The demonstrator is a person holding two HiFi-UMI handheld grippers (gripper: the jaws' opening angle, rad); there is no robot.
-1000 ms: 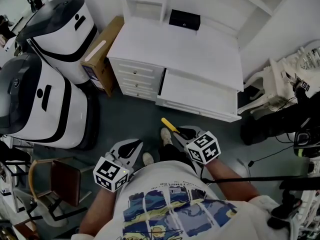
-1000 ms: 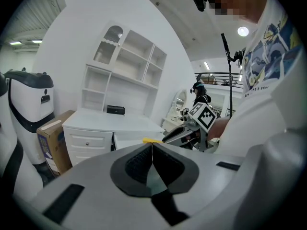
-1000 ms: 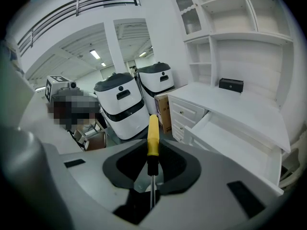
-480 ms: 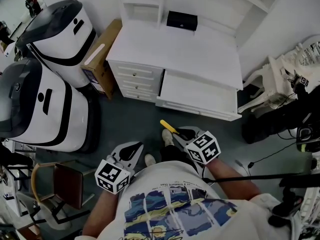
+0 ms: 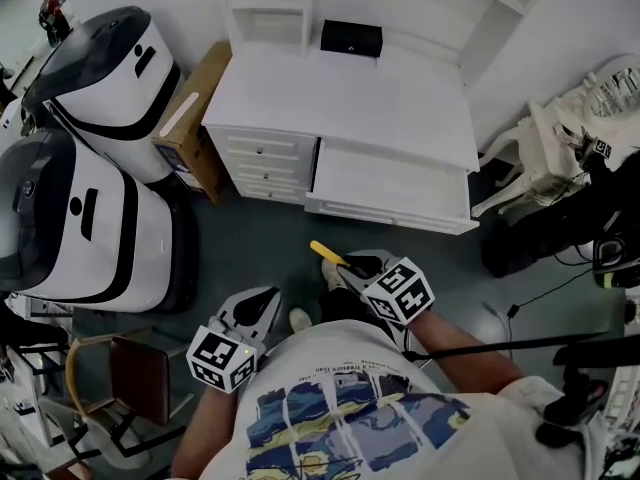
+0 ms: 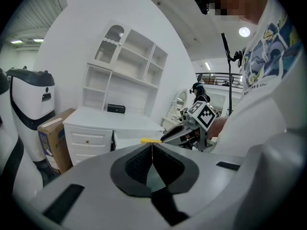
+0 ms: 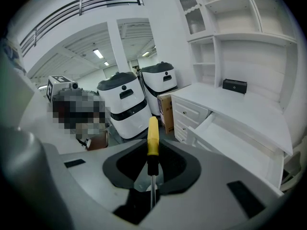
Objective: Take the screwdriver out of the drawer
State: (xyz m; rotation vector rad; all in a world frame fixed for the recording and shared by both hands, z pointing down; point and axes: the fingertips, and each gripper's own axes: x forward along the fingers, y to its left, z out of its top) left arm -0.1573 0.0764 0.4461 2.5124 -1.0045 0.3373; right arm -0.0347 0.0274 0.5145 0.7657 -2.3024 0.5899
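Observation:
My right gripper (image 5: 350, 265) is shut on the screwdriver (image 5: 328, 253), whose yellow handle (image 7: 152, 135) sticks out forward past the jaws while its metal shaft runs back between them. It hovers above the floor in front of the open drawer (image 5: 388, 186) of the white desk (image 5: 345, 98). My left gripper (image 5: 262, 308) hangs lower left, jaws shut with nothing between them (image 6: 152, 150). In the left gripper view the right gripper (image 6: 165, 138) and the yellow handle tip (image 6: 148, 140) show ahead.
Two large white-and-grey machines (image 5: 75, 148) stand at the left, a cardboard box (image 5: 190, 118) between them and the desk's drawer stack (image 5: 262, 163). A black box (image 5: 350, 38) sits on the desk shelf. A chair (image 5: 130, 373) is lower left; white chairs and cables (image 5: 570, 168) at right.
The view has shifted slightly; both grippers hold almost the same places, the right one still carrying the screwdriver.

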